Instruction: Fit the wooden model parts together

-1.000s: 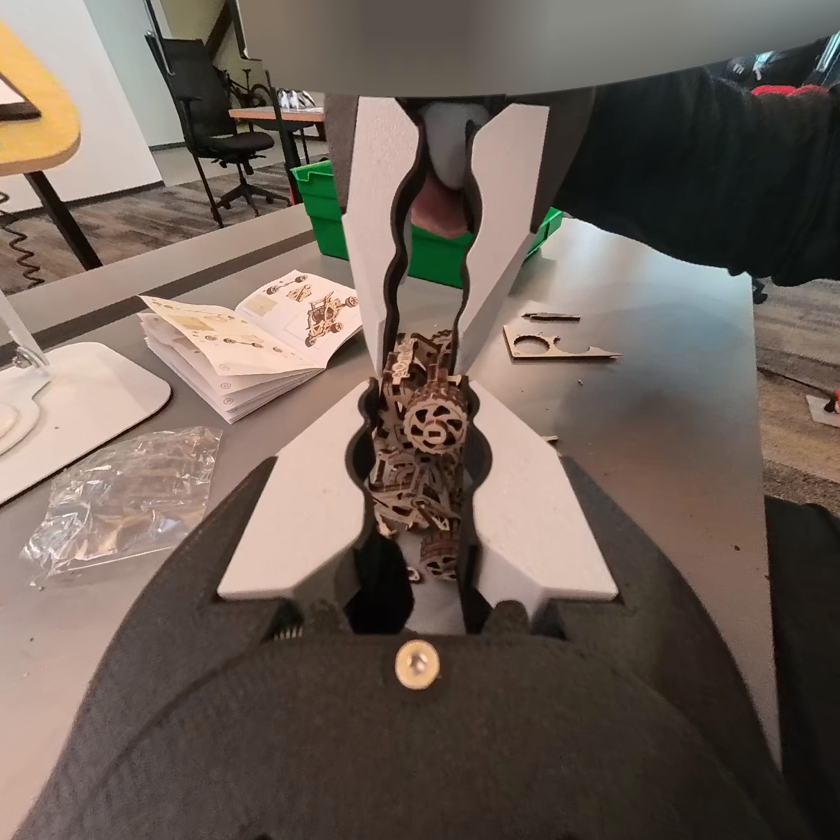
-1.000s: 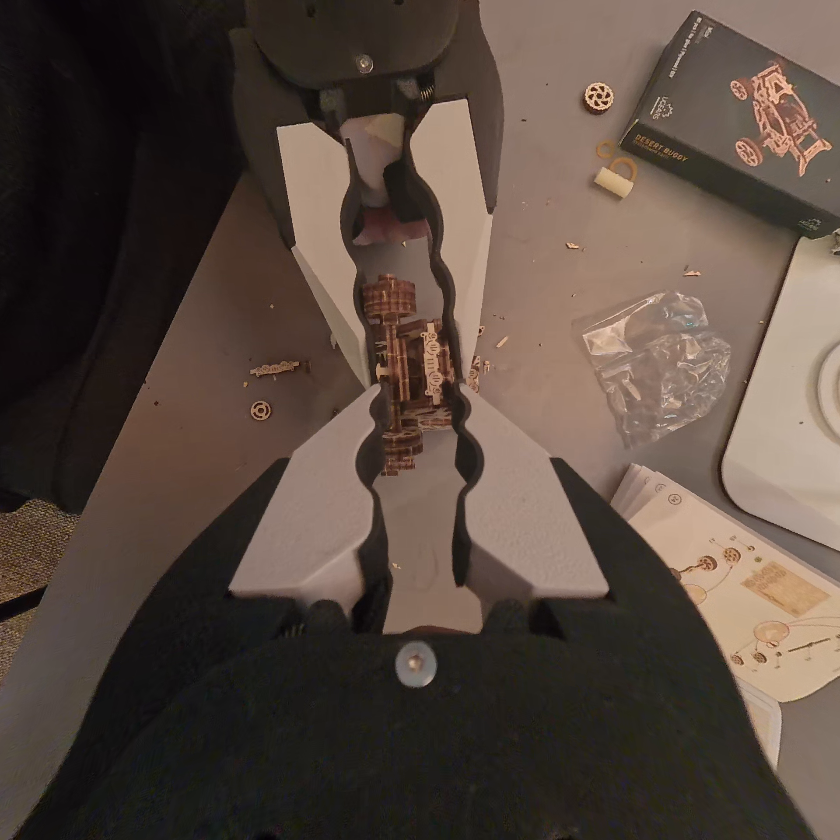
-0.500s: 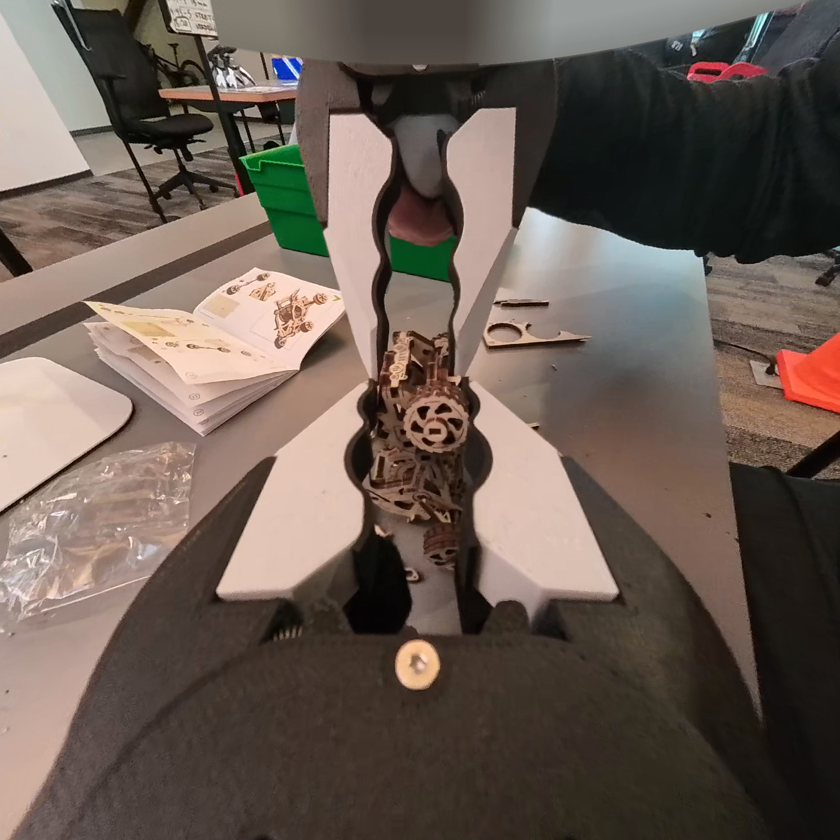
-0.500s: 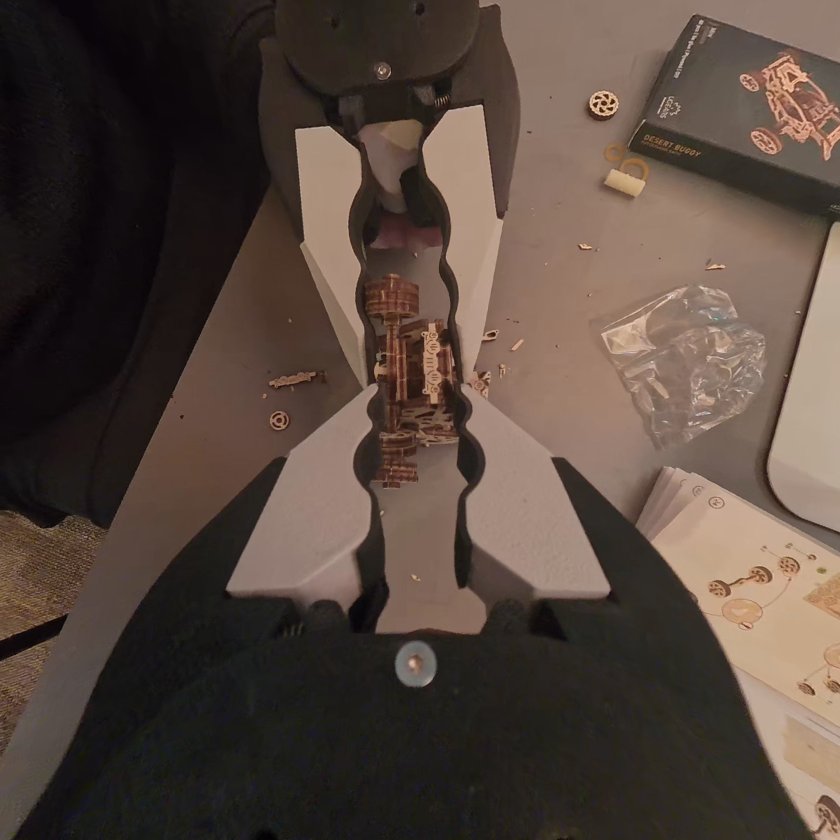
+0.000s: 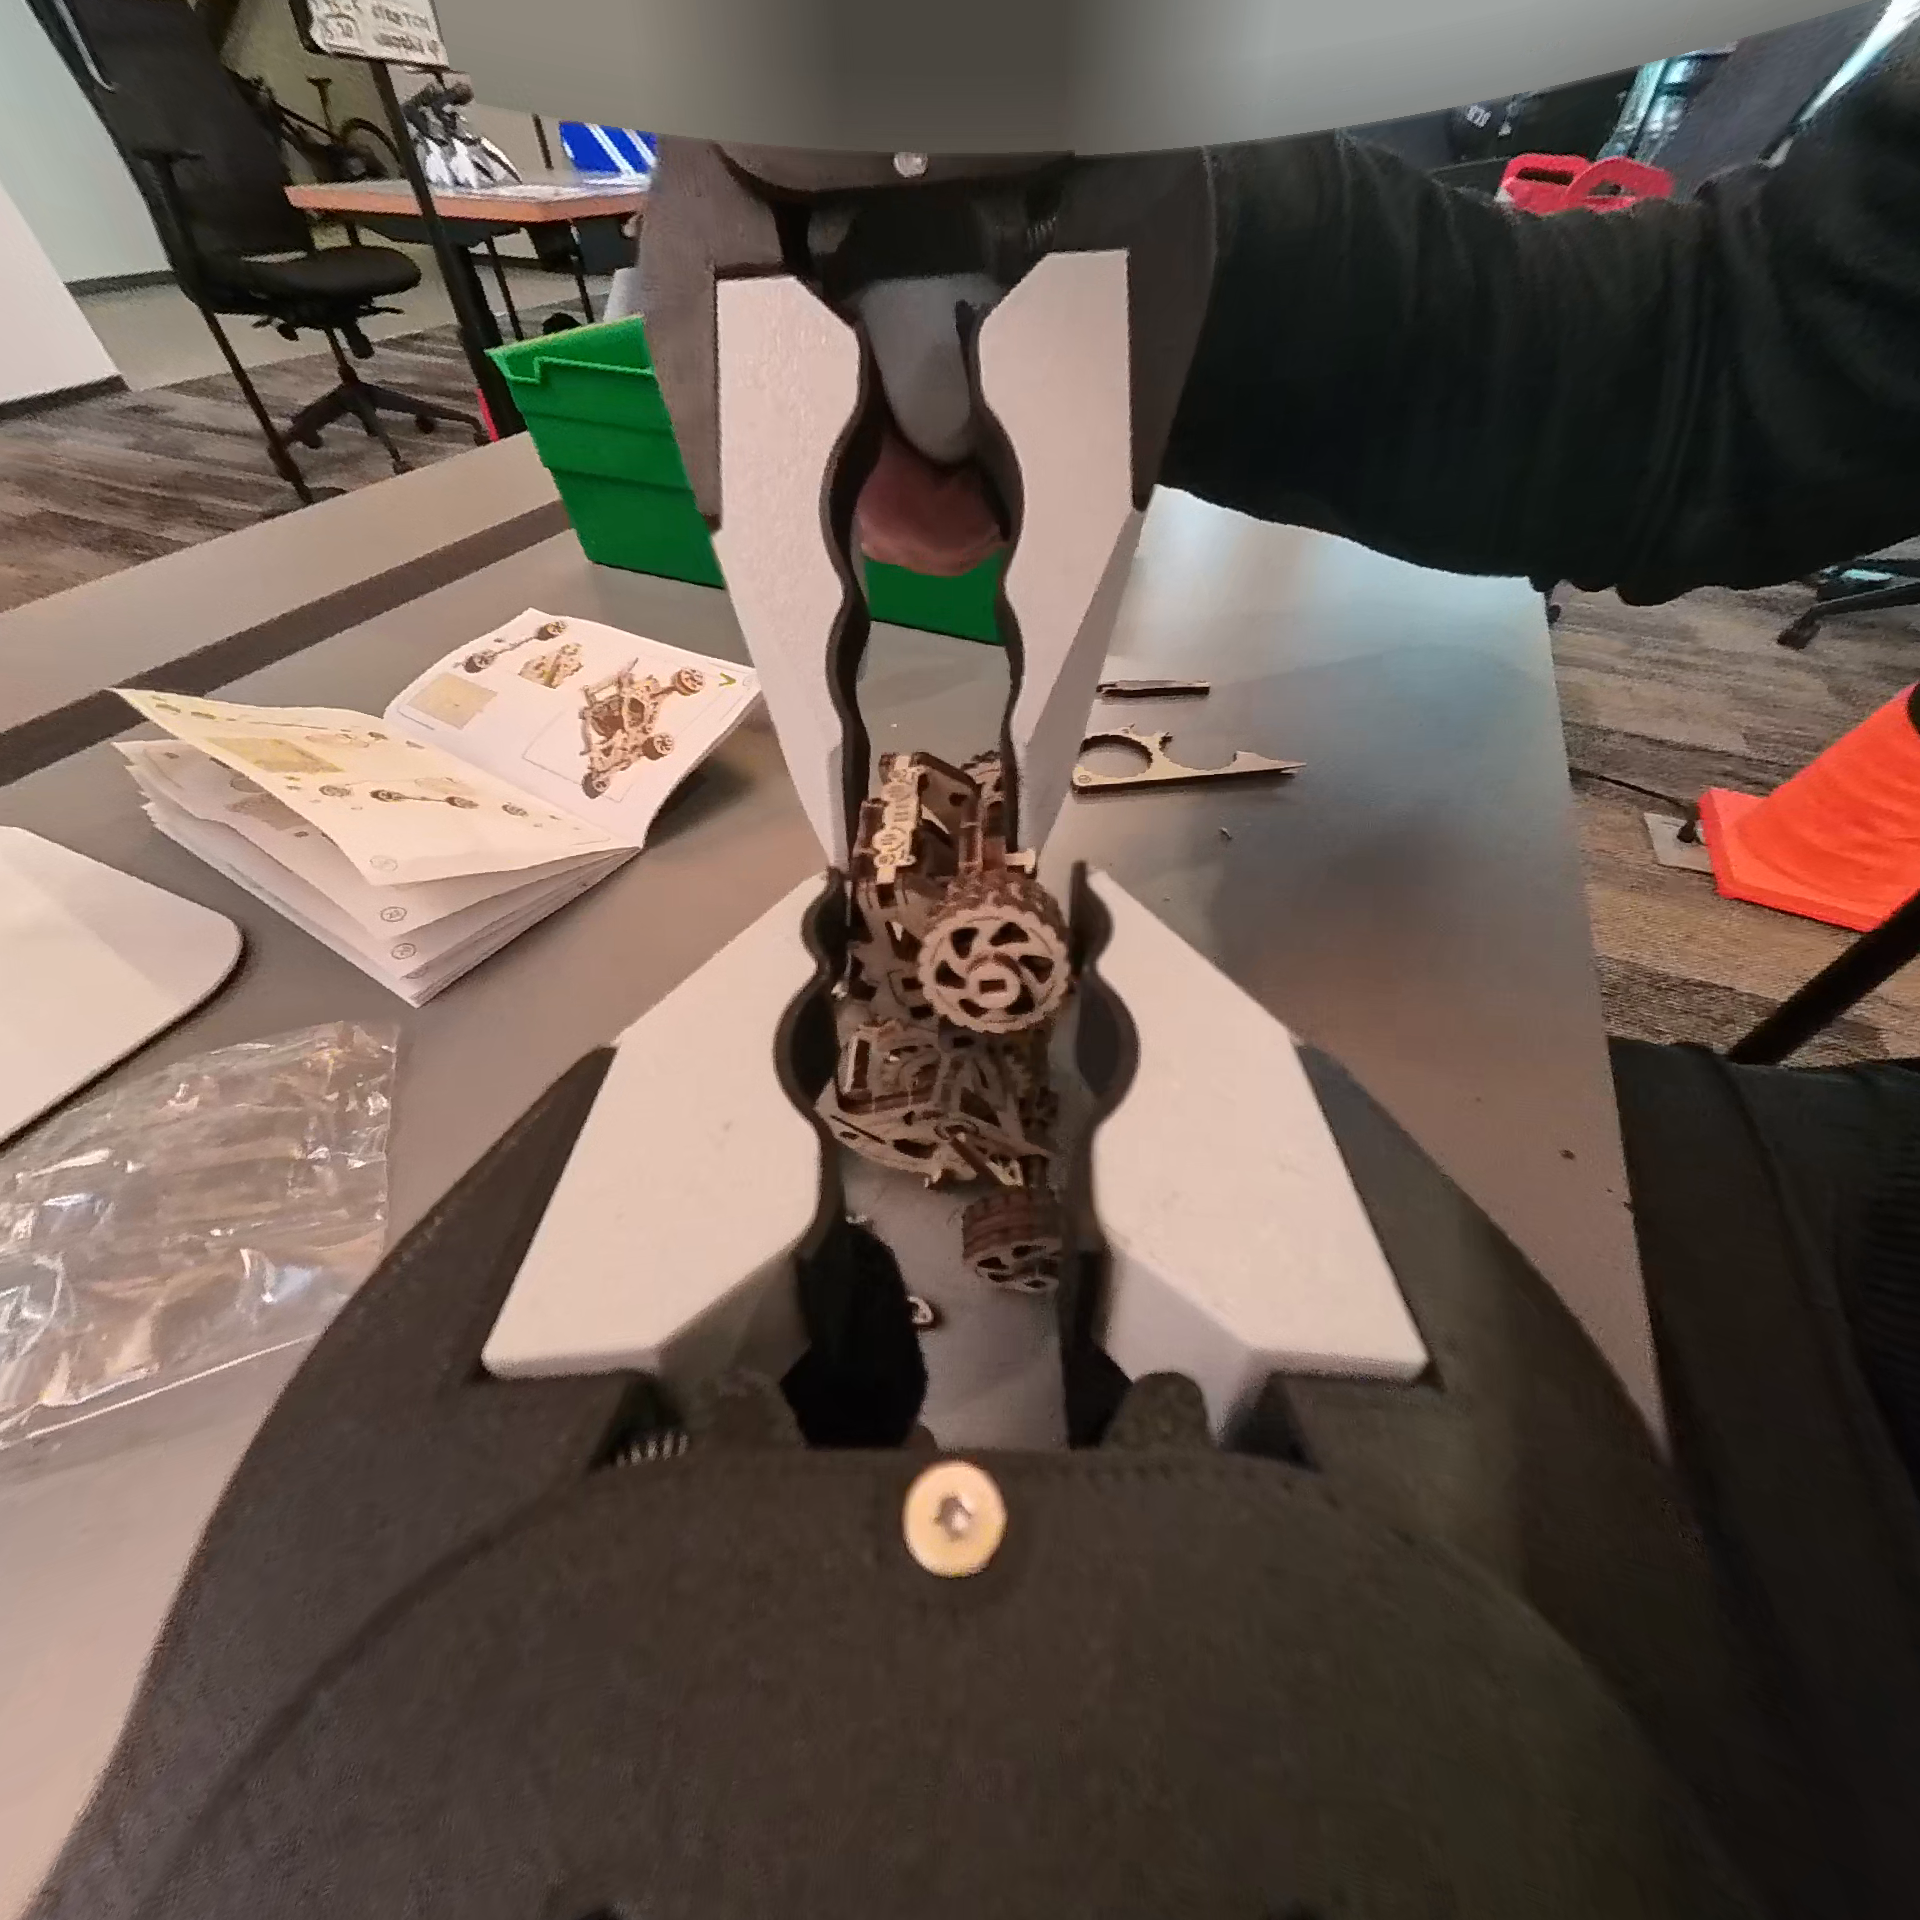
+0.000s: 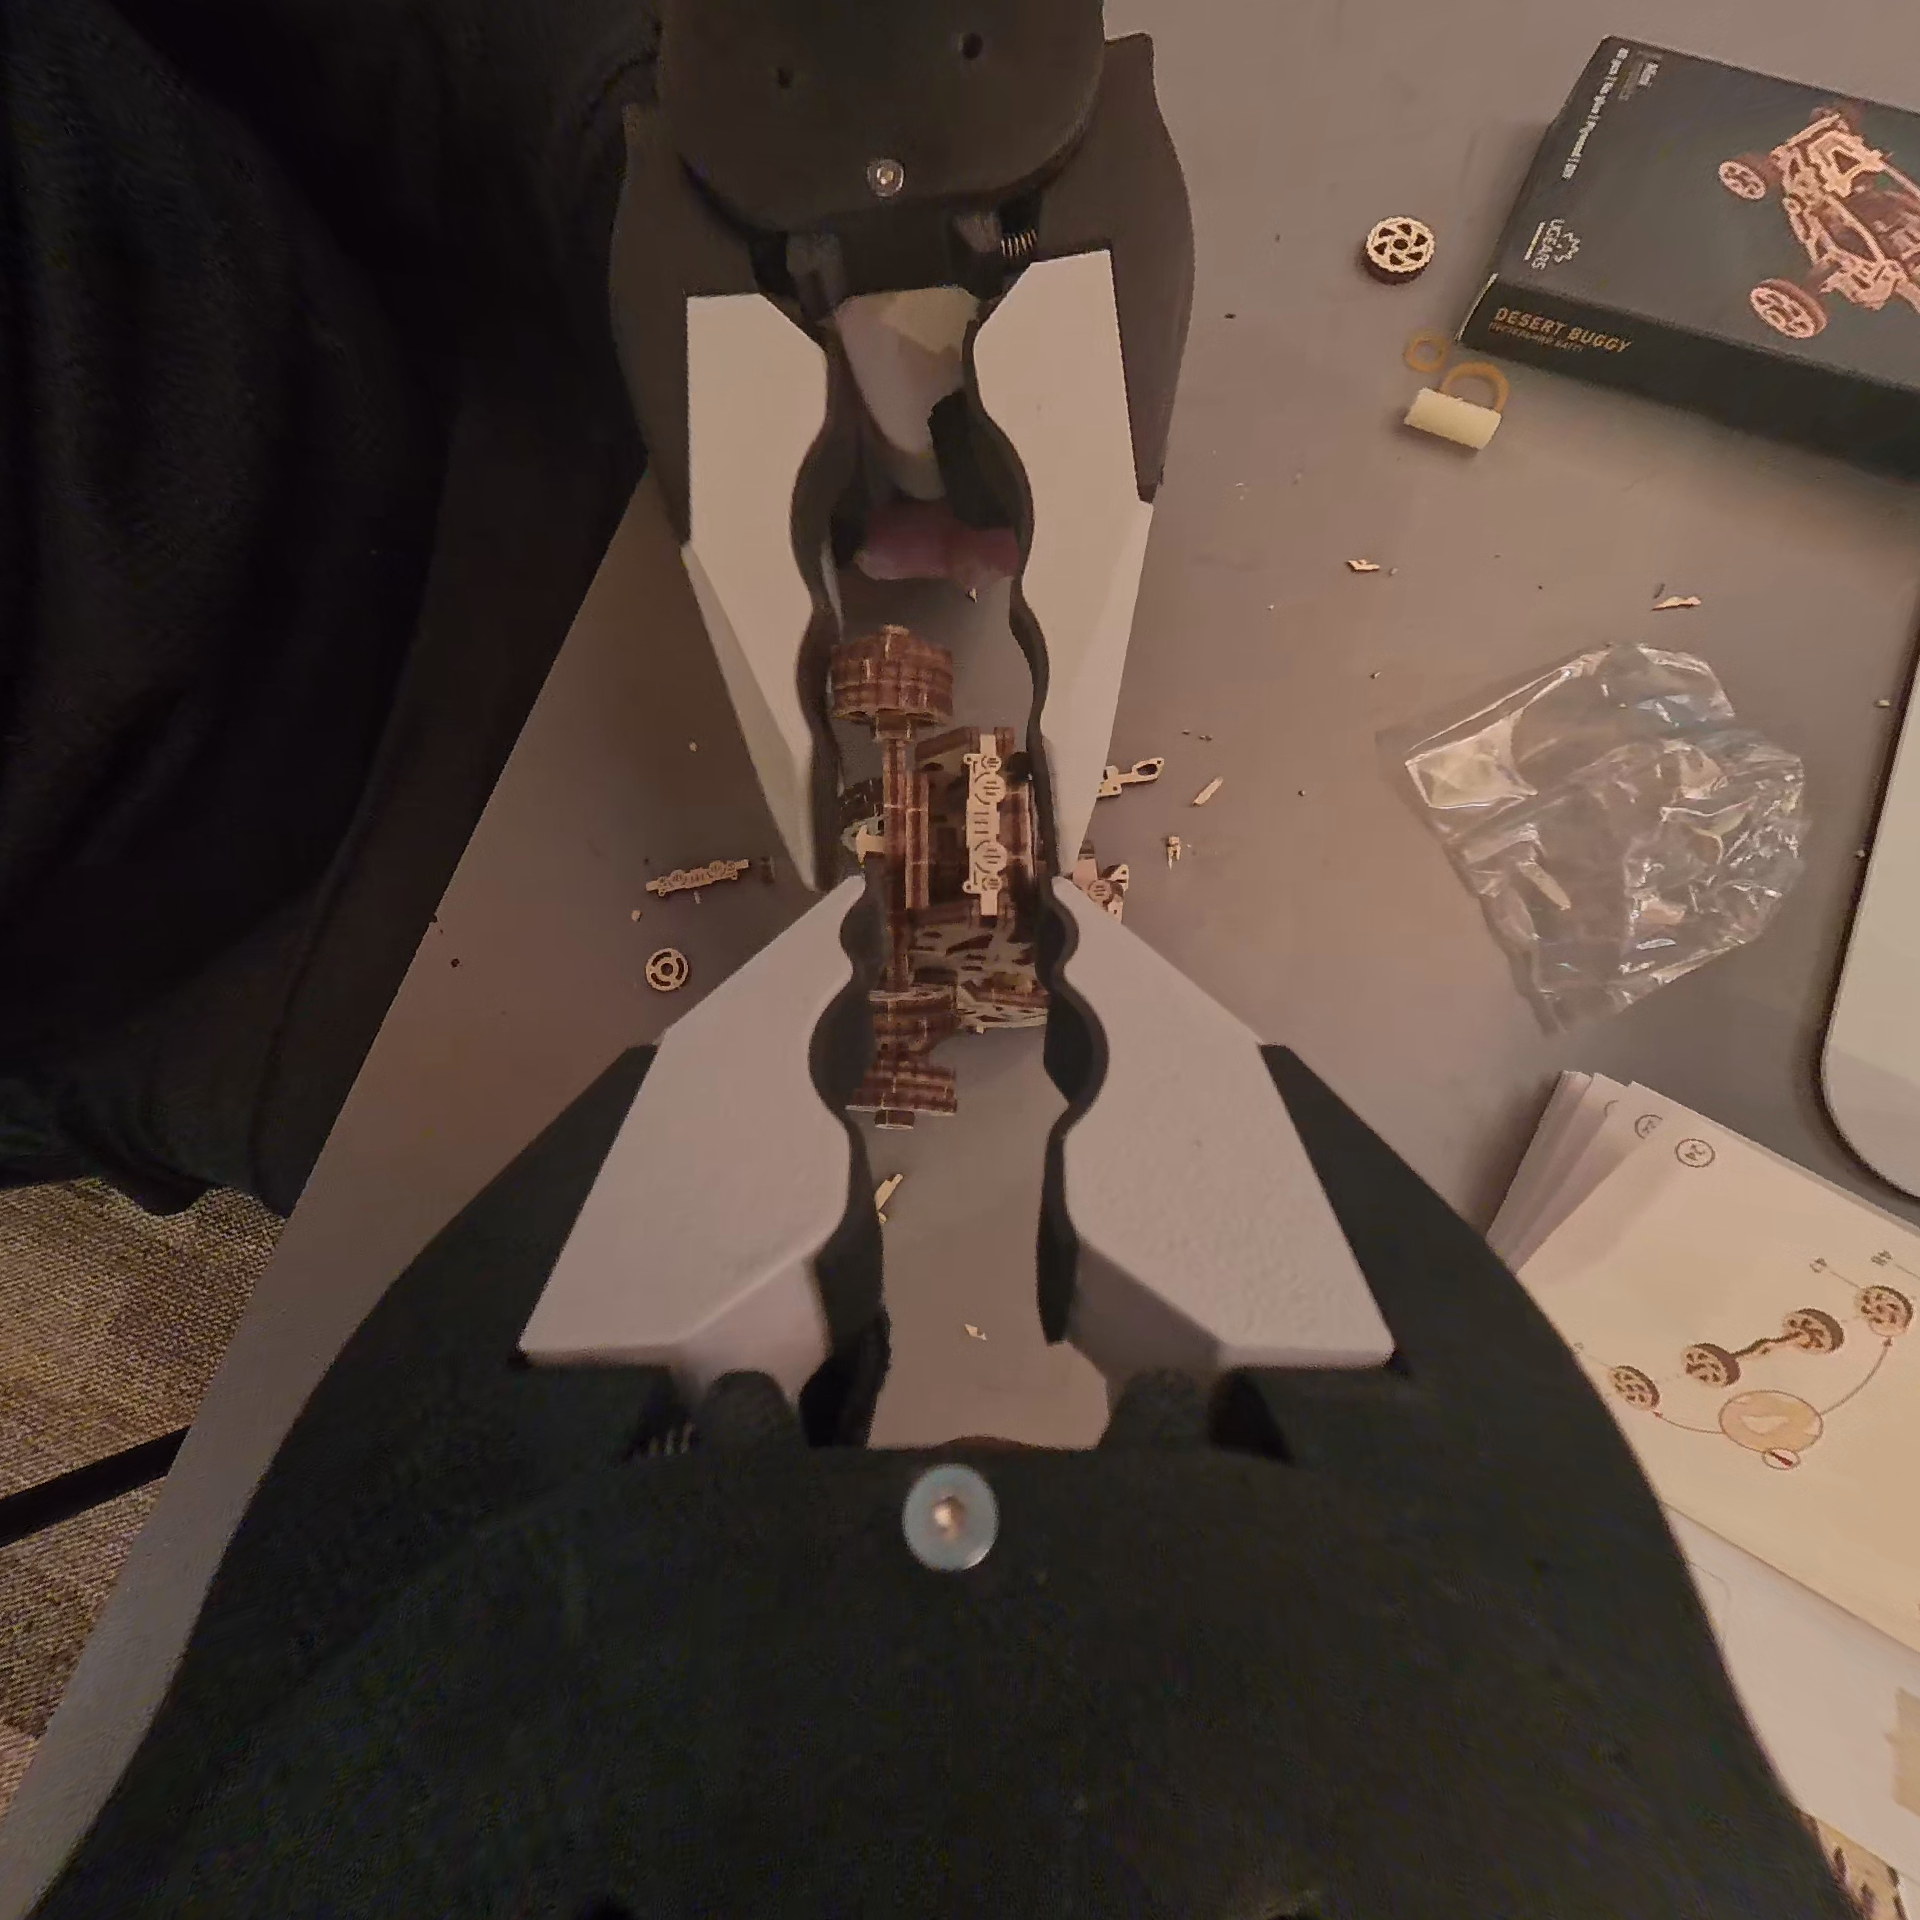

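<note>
A small wooden model buggy (image 5: 951, 997) with toothed wheels is held above the grey table (image 5: 1351, 935). My left gripper (image 5: 954, 883) is shut on its near end. My right gripper (image 5: 932, 821) reaches in from the far side, shut on the model's upper end. In the right wrist view the model (image 6: 935, 831) lies lengthwise between my right gripper (image 6: 951, 899) and the left gripper (image 6: 940, 852) opposite. A wheel on an axle (image 6: 888, 681) sticks out at the far end. A loose wooden wheel (image 6: 1400, 249) lies by the dark kit box (image 6: 1704, 239).
An open instruction booklet (image 5: 416, 790), a crumpled plastic bag (image 5: 177, 1195), a white board (image 5: 94, 966), a green bin (image 5: 613, 457) and a wooden offcut sheet (image 5: 1174, 764) are on the table. Small wooden bits (image 6: 696, 881) and chips lie near the left edge. An orange cone (image 5: 1829, 831) stands on the floor.
Both grippers keep hold of the model. The pair has swung a little, so the booklet and bag slide left in the left wrist view. More of the right gripper's body shows.
</note>
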A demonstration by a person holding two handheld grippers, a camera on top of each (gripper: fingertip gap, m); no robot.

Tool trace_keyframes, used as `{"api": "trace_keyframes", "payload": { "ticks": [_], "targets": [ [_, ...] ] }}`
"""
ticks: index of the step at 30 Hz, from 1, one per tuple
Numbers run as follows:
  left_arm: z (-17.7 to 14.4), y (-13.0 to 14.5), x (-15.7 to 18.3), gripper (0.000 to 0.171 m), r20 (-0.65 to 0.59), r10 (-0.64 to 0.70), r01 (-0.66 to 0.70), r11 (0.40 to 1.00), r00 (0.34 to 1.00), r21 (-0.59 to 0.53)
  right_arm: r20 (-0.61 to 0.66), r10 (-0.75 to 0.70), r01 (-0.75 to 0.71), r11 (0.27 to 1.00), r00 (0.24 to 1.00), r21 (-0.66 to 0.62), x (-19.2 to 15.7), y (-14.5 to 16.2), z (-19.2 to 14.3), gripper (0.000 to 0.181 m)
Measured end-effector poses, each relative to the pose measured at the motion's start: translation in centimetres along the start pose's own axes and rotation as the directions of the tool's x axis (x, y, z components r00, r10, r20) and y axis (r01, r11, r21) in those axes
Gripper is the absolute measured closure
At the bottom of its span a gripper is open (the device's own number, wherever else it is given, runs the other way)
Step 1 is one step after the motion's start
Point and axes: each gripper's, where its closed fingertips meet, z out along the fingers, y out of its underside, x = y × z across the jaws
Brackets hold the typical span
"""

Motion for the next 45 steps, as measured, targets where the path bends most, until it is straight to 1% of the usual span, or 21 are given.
{"api": "trace_keyframes", "payload": {
  "ticks": [2, 5, 6, 8, 9, 14, 18, 22, 24, 25, 26, 27, 28, 31, 34, 36, 38, 40, 42, 43, 45],
  "targets": [
    [-0.3, -0.1, 0.3, 0.125, -0.023, -0.020, 0.020, 1.000, 1.000, -0.004, -0.008, -0.002, 0.002, 1.000, 1.000, -0.008, 0.0, 0.0, 0.0, 0.156],
    [-0.9, -0.4, 0.5, 0.122, -0.036, -0.053, 0.053, 0.999, 0.998, -0.004, -0.015, -0.003, 0.003, 1.000, 1.000, -0.017, 0.0, 0.1, -0.1, 0.156],
    [-1.2, -0.7, 0.4, 0.123, -0.037, -0.070, 0.070, 0.998, 0.997, 0.005, -0.016, -0.003, 0.002, 1.000, 1.000, -0.019, 0.0, 0.1, -0.1, 0.156],
    [-1.7, -1.3, 0.2, 0.134, -0.055, -0.131, 0.133, 0.991, 0.990, 0.033, -0.016, -0.004, 0.004, 1.000, 1.000, -0.022, 0.0, 0.1, -0.1, 0.156],
    [-1.7, -1.2, 0.1, 0.137, -0.061, -0.157, 0.159, 0.987, 0.986, 0.029, -0.013, -0.003, 0.003, 1.000, 1.000, -0.022, 0.0, 0.1, 0.0, 0.156],
    [-1.8, -1.1, 0.0, 0.140, -0.054, -0.162, 0.165, 0.984, 0.985, 0.067, -0.009, 0.002, -0.003, 1.000, 1.000, -0.024, 0.0, 0.0, 0.0, 0.155],
    [-1.9, -1.2, 0.0, 0.140, -0.068, -0.190, 0.197, 0.974, 0.979, 0.113, 0.001, 0.006, -0.006, 1.000, 1.000, -0.026, -0.1, 0.0, 0.0, 0.155],
    [-1.9, -1.2, -0.1, 0.142, -0.056, -0.212, 0.219, 0.964, 0.976, 0.153, 0.012, 0.022, -0.022, 1.000, 1.000, -0.016, -0.2, 0.0, 0.1, 0.152],
    [-1.9, -1.1, -0.2, 0.148, -0.033, -0.208, 0.210, 0.964, 0.978, 0.160, 0.001, 0.020, -0.020, 0.999, 1.000, -0.025, -0.1, 0.1, 0.3, 0.148],
    [-1.9, -1.2, -0.2, 0.147, -0.034, -0.211, 0.214, 0.963, 0.977, 0.163, -0.004, 0.017, -0.018, 0.999, 1.000, -0.027, -0.1, 0.2, 0.3, 0.149],
    [-1.9, -1.2, -0.1, 0.151, -0.038, -0.223, 0.226, 0.960, 0.974, 0.164, -0.006, 0.008, -0.008, 1.000, 1.000, -0.029, -0.2, 0.2, 0.3, 0.155],
    [-1.9, -1.1, -0.4, 0.160, -0.017, -0.225, 0.225, 0.960, 0.974, 0.164, -0.008, 0.001, -0.001, 1.000, 1.000, -0.029, -0.3, 0.2, 0.3, 0.156],
    [-1.9, -1.1, -0.4, 0.160, -0.016, -0.221, 0.220, 0.961, 0.975, 0.169, -0.012, 0.001, -0.002, 1.000, 1.000, -0.027, -0.3, 0.1, 0.3, 0.156],
    [-1.9, -1.2, -0.2, 0.156, -0.024, -0.236, 0.237, 0.957, 0.971, 0.165, -0.016, 0.000, 0.000, 1.000, 1.000, -0.024, -0.4, 0.2, 0.4, 0.156],
    [-2.1, -1.0, 0.2, 0.144, -0.024, -0.237, 0.238, 0.962, 0.971, 0.137, -0.020, 0.002, -0.003, 1.000, 1.000, -0.025, -0.2, 0.2, 0.3, 0.155],
    [-2.5, -1.1, 0.1, 0.131, -0.027, -0.289, 0.290, 0.948, 0.957, 0.128, -0.016, 0.006, -0.007, 1.000, 1.000, -0.023, -0.2, 0.2, 0.3, 0.155],
    [-2.6, -1.0, -0.2, 0.136, -0.022, -0.355, 0.355, 0.928, 0.935, 0.116, -0.014, 0.004, -0.004, 1.000, 1.000, -0.023, -0.2, 0.2, 0.3, 0.156],
    [-2.0, -0.3, -0.2, 0.142, -0.001, -0.378, 0.377, 0.924, 0.926, 0.065, -0.011, 0.007, -0.007, 1.000, 1.000, -0.019, -0.2, 0.2, 0.3, 0.156],
    [-1.8, -0.1, -0.1, 0.140, 0.000, -0.378, 0.377, 0.924, 0.926, 0.070, -0.012, 0.008, -0.008, 1.000, 1.000, -0.019, -0.1, 0.1, 0.4, 0.155],
    [-2.0, -0.2, 0.2, 0.136, -0.026, -0.403, 0.404, 0.912, 0.915, 0.073, -0.011, 0.008, -0.008, 1.000, 1.000, -0.018, -0.1, 0.1, 0.4, 0.155],
    [-2.3, 0.1, 0.8, 0.133, -0.054, -0.416, 0.418, 0.908, 0.908, 0.039, -0.015, 0.011, -0.011, 1.000, 1.000, -0.019, -0.1, 0.2, 0.4, 0.155]
  ]
}}
